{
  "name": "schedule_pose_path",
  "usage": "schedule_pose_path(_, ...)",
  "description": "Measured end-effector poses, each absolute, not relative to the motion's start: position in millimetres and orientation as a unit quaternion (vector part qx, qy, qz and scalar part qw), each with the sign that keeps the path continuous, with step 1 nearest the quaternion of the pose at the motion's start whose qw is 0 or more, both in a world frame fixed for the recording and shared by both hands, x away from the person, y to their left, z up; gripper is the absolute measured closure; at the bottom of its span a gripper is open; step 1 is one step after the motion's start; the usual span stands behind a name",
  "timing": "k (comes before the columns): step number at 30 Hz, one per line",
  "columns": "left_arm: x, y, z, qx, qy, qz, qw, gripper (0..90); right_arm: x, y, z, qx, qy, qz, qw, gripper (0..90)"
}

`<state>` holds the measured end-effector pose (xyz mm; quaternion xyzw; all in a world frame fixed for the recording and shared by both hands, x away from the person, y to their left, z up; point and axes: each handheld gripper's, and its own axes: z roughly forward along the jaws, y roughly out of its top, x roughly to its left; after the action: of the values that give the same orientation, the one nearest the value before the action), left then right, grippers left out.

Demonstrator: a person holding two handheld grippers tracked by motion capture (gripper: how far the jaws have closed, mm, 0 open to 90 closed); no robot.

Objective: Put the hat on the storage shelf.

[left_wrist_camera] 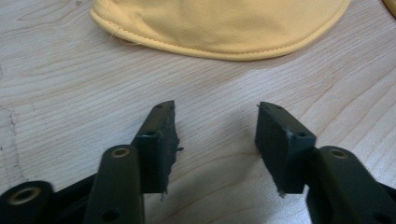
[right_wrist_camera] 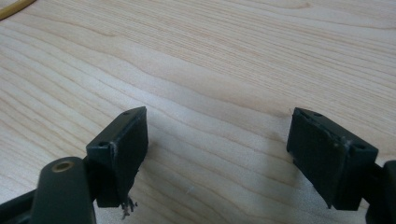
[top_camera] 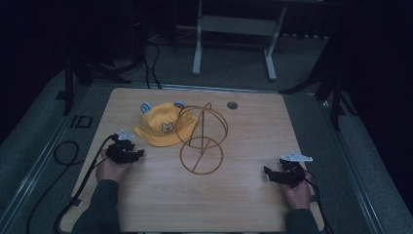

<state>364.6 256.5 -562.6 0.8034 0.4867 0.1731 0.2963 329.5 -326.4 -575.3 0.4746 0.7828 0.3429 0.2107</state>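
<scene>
A yellow child's cap (top_camera: 158, 128) with a bear face and two blue ears lies on the wooden table (top_camera: 243, 204), left of centre. Its right side touches a gold wire hat stand (top_camera: 201, 139) with a dome frame and a round base. My left gripper (top_camera: 139, 153) rests on the table just left of the cap, open and holding nothing; the cap's brim (left_wrist_camera: 219, 32) fills the top of the left gripper view beyond the jaws. My right gripper (top_camera: 267, 171) sits open and holding nothing near the table's right front, apart from the stand.
A round cable hole (top_camera: 232, 105) sits near the table's far edge. Black cables (top_camera: 65, 153) lie on the floor to the left. White desk legs (top_camera: 197, 44) stand beyond the table.
</scene>
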Motion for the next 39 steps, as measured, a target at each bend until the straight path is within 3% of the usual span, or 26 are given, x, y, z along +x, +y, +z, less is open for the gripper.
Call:
schedule_pose_path(10,363,259,-560,0.805,0.489,0.164,0.293,49.4,329,-326,-575,0.475,0.783,0.343,0.21,20.6)
schedule_pose_path(15,362,264,-556,0.789,0.498,0.154,0.324,49.4,329,-326,-575,0.475,0.783,0.343,0.21,20.6)
schedule_pose_path(39,368,267,-519,0.83,0.446,0.159,0.294,48.1,329,-326,-575,0.475,0.783,0.343,0.21,20.6)
